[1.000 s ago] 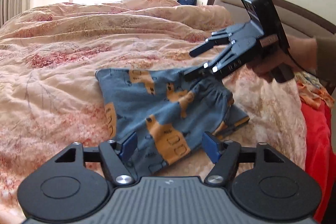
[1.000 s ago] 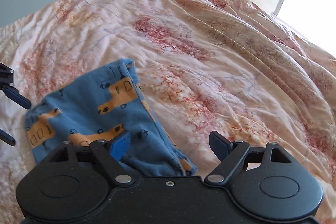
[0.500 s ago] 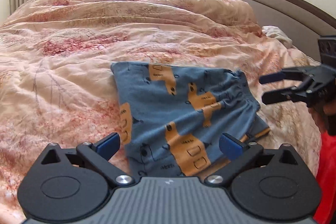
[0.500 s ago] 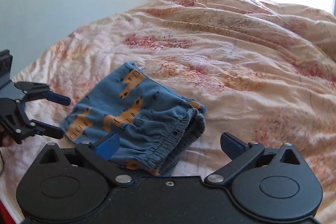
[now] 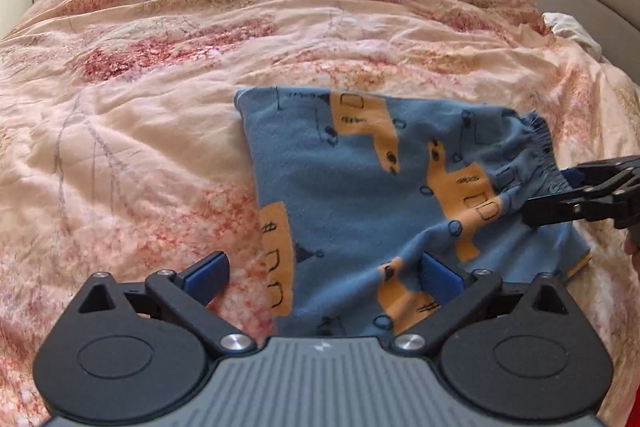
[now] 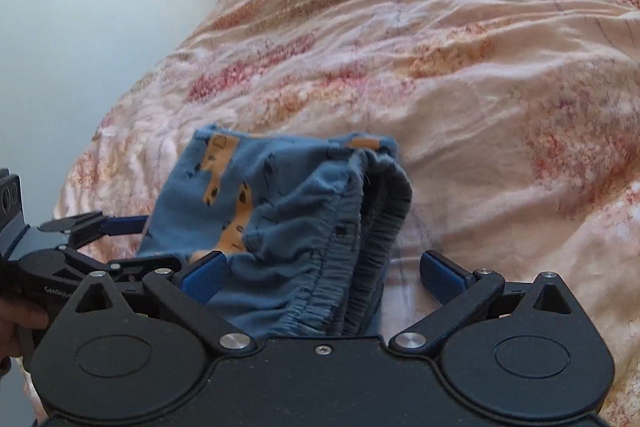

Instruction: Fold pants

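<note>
Both grippers dropped in closer to the pants (image 5: 360,195) since a second ago. Left gripper (image 5: 324,271) and right gripper (image 6: 320,271) are spread wide, clamping nothing. Pants lie folded on the bed (image 5: 160,75), waistband at 3 o'clock in the left view.

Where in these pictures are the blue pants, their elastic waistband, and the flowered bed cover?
Blue pants (image 5: 352,195): left wrist view, flat middle of the cloth.
Elastic waistband (image 6: 352,259): right wrist view, gathered edge nearest the camera.
Flowered bed cover (image 5: 160,107): left wrist view, bare stretch left of the pants.
</note>
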{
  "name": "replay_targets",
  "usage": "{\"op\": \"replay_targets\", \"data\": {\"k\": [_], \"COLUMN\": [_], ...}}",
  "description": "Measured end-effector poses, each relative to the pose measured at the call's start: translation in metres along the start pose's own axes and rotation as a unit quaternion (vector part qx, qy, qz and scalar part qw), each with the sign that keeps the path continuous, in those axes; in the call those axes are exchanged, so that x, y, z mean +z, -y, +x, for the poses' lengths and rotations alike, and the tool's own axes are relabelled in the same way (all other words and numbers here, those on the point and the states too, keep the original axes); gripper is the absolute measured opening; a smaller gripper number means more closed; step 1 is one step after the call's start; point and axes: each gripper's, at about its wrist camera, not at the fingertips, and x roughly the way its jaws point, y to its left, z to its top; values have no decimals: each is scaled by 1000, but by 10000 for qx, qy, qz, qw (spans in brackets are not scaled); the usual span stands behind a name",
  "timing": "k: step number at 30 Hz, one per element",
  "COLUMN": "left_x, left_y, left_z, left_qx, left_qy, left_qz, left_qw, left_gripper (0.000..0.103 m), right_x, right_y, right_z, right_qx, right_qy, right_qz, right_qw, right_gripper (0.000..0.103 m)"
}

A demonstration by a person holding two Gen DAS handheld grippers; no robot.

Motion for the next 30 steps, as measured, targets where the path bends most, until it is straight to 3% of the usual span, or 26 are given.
{"op": "replay_targets", "data": {"k": [3,9,15,19,25,30], "left_x": [-9,-4,-3,-2,1,4], "left_y": [-14,-16,-18,-24,-28,-34], "left_z": [-6,-3,0,4,12,16], "left_qx": [-72,-150,-302,-560,-828,-1512], "left_qy": [77,63,159,314,385,428], "left_qz": [-76,-315,-359,-547,-681,-940], "left_qw": [9999,9994,9988,9964,9935,9831], "left_gripper": [103,103,103,103,103,102], "right_x": [-10,-20,-23,-22,-21,-22], "right_y": [10,53,68,66,50,52], "right_z": [-12,-34,-28,-22,-12,-6], "right_qx": [107,912,1274,1455,1347,1672], "right_qy": [56,500,842,974,895,885], "right_qz": [-141,911,1558,1545,985,1104], "right_qw": [9998,9904,9759,9724,9819,9757], "right_gripper": [102,102,103,103,103,100]}}
